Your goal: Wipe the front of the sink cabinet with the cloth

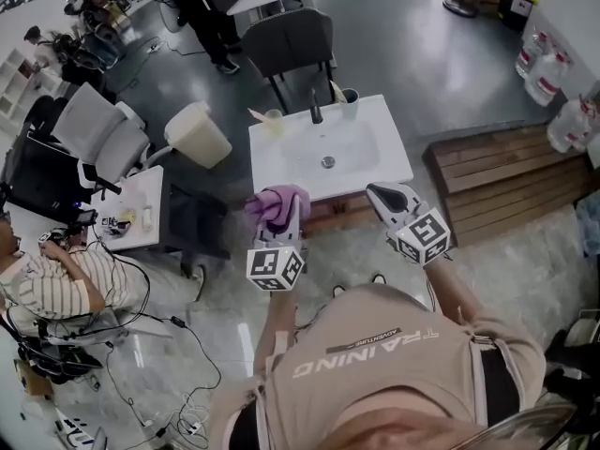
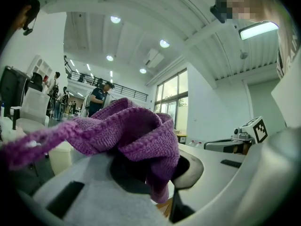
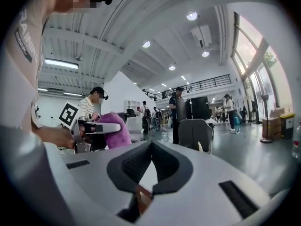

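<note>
Polished grey floor [image 1: 422, 54] runs across a big open workroom, and near the middle stands one sink cabinet [image 1: 267, 172] with a white basin top, a wooden platform [image 1: 506, 176] just beside it on one side and a beige bin [image 1: 199, 134] on the other. On the back edge of the basin I count one dark faucet [image 1: 316, 111] and two cups [image 1: 349, 97]. Two chairs stand close by: a dark chair [image 1: 291, 40] behind the sink and a white office chair [image 1: 103, 129] off toward a cluttered desk, where a seated person in a striped shirt [image 1: 47, 284] is busy. Several large water bottles [image 1: 544, 68] line the far wall. The person with the tools stands facing the cabinet front, both grippers held up just short of the basin's near edge. The left gripper [image 1: 284, 216] is clamped on the single purple cloth [image 1: 278, 204] — it bunches over the jaws and droops to one side, in the air rather than on the cabinet. The right gripper [image 1: 382, 195] is level with it and a little apart, its jaws pressed together with nothing between them.
</note>
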Motion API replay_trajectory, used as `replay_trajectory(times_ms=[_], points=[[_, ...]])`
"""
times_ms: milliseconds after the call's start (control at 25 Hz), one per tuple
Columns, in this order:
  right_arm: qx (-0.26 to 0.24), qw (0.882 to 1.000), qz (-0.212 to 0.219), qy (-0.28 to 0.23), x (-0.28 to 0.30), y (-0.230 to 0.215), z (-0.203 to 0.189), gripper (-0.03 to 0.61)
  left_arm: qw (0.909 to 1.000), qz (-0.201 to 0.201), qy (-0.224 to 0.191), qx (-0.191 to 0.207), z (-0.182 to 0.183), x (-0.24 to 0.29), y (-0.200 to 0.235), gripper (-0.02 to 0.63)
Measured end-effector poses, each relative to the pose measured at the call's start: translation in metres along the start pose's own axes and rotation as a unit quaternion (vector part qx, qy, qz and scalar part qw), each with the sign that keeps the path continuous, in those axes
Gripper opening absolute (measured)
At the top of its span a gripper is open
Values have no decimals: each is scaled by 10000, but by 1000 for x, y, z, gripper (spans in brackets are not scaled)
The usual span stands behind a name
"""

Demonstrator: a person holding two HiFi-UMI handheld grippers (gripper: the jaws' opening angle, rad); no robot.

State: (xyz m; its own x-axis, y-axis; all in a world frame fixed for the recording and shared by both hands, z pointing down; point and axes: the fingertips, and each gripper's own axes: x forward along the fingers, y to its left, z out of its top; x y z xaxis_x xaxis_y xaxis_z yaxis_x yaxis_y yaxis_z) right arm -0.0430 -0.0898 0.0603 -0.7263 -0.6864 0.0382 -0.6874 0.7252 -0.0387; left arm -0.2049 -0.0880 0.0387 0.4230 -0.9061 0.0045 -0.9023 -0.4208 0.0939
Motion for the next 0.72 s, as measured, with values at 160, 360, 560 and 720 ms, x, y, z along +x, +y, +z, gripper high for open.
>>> replay_trajectory(times_ms=[160, 360, 560, 720], points=[[-9, 10000, 1, 23, -1, 2, -1, 12, 10000, -41, 16, -5, 0, 3, -1, 51], [-15, 10000, 35, 34, 0, 4, -7, 12, 9999, -95, 24, 60, -2, 5, -2, 51], [-33, 10000, 3, -8, 3, 9, -11, 12, 9998, -96, 71, 131, -2, -1, 0, 51], [-4, 10000, -2, -37, 4, 11, -10, 12, 9998, -127, 127, 126, -6, -5, -2, 51]])
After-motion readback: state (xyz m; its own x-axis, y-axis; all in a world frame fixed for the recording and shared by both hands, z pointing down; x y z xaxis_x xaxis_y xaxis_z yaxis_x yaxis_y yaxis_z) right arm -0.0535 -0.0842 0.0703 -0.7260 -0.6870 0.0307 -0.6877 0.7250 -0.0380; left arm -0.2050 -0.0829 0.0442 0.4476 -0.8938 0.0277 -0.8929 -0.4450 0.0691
